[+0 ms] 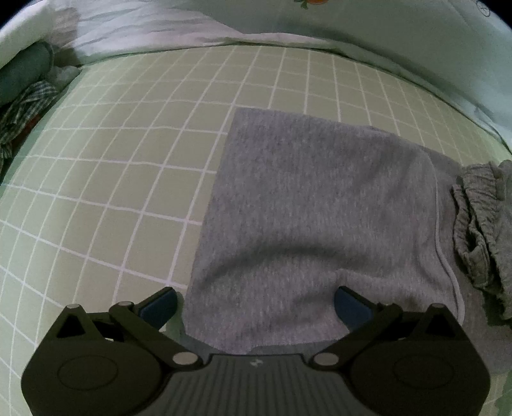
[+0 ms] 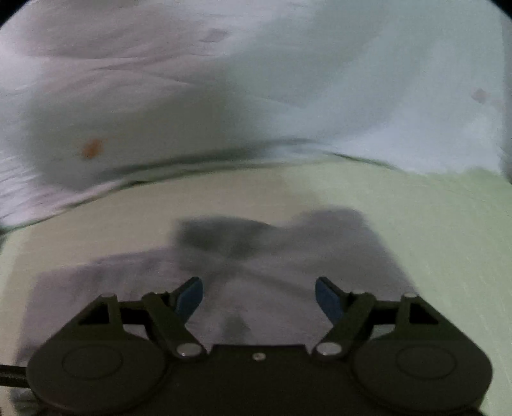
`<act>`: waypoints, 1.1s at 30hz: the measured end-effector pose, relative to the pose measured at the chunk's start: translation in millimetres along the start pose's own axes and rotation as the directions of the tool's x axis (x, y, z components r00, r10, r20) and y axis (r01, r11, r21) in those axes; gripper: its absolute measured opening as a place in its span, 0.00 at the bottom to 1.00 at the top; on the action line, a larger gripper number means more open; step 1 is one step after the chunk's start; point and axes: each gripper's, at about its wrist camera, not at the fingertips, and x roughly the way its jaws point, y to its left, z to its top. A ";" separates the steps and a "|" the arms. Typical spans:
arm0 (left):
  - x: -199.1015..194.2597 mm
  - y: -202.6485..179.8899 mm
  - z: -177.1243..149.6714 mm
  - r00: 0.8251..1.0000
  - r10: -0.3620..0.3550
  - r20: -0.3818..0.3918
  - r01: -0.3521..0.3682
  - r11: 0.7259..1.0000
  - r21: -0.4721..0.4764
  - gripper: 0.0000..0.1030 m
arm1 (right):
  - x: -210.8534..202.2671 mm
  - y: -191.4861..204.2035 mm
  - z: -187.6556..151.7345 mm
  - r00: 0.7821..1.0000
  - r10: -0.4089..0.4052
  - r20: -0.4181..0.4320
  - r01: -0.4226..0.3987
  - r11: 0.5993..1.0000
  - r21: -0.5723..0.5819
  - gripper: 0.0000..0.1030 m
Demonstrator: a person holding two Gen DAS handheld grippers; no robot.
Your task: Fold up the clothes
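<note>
**A:** How does your left gripper (image 1: 256,305) look from its own camera?

**B:** Your jaws are spread wide and hold nothing. The blue pads (image 1: 350,304) sit apart, one over the green sheet at the cloth's left edge, the other over the cloth itself. Between them lies the near hem of the grey garment (image 1: 320,208).

**A:** And where is that garment?

**B:** It lies flat on the green checked bedsheet (image 1: 112,160), folded into a rough rectangle that runs away from your gripper. A pale seam line goes down its right side. Just beside that edge you have its gathered, ribbed waistband (image 1: 480,224), bunched and rumpled.

**A:** Anything further out?

**B:** A plaid cloth (image 1: 22,112) and a dark rolled bundle (image 1: 22,73) sit at the far left edge of the bed, well apart from the garment. A pale quilt (image 1: 352,28) runs along the far side.

**A:** Now your right gripper (image 2: 259,297)?

**B:** Also released: its jaws stand wide and nothing is between them. That view is blurred. Under and ahead of your fingers you can make out the grey garment (image 2: 112,281) as a smeared grey patch with a darker fold in the middle; I cannot tell which part of it this is. Beyond it is the green sheet (image 2: 432,240), then the pale quilt (image 2: 288,80) with a small orange mark (image 2: 92,148).
</note>
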 end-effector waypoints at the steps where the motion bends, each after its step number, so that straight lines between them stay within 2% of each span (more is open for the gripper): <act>1: -0.2 -0.3 -0.6 1.000 0.001 0.002 -0.001 1.000 0.000 1.00 | -3.8 -3.0 -4.4 1.000 -0.012 -0.008 0.012 1.000 0.006 0.74; 10: -0.9 -1.7 -6.2 1.000 0.006 -0.001 -0.006 1.000 0.014 1.00 | -38.3 -30.2 -43.7 0.990 -0.117 -0.083 0.122 0.991 0.056 0.76; 15: 3.4 -3.7 -0.7 1.000 0.007 -0.009 -0.007 1.000 0.013 1.00 | -36.4 -58.7 -50.0 0.985 -0.136 -0.106 0.149 0.982 0.119 0.97; 23: 3.7 -2.8 -0.8 1.000 0.008 -0.004 -0.008 1.000 0.014 1.00 | -18.4 -113.7 -49.4 0.982 -0.139 -0.127 0.167 0.955 0.245 0.97; 25: 3.9 -2.6 -0.8 1.000 0.008 -0.003 -0.008 1.000 0.014 1.00 | -13.9 -127.4 -49.3 0.981 -0.140 -0.133 0.172 0.946 0.276 0.94; 26: 3.9 -2.5 -0.9 1.000 0.008 -0.003 -0.008 1.000 0.014 1.00 | -11.7 -134.3 -49.2 0.981 -0.140 -0.135 0.174 0.941 0.291 0.90; 28: 4.0 -2.4 -1.1 1.000 0.008 -0.002 -0.008 1.000 0.015 1.00 | -11.3 -134.1 -47.5 0.980 -0.144 -0.137 0.180 0.938 0.297 0.75; 29: 4.1 -2.4 -1.2 1.000 0.008 -0.002 -0.008 1.000 0.016 1.00 | -12.2 -132.3 -45.5 0.981 -0.137 -0.139 0.173 0.937 0.302 0.48; 30: 4.1 -2.3 -1.2 1.000 0.008 -0.002 -0.008 1.000 0.016 1.00 | -12.8 -132.5 -42.4 0.983 -0.115 -0.142 0.155 0.936 0.317 0.28; 32: 4.2 -2.2 -1.4 1.000 0.008 -0.002 -0.008 1.000 0.017 1.00 | -15.2 -131.8 -35.6 0.987 -0.080 -0.141 0.124 0.932 0.341 0.19; 33: 4.2 -2.2 -1.5 1.000 0.007 -0.002 -0.007 1.000 0.017 1.00 | -17.9 -129.4 -31.7 0.989 -0.075 -0.130 0.116 0.931 0.345 0.17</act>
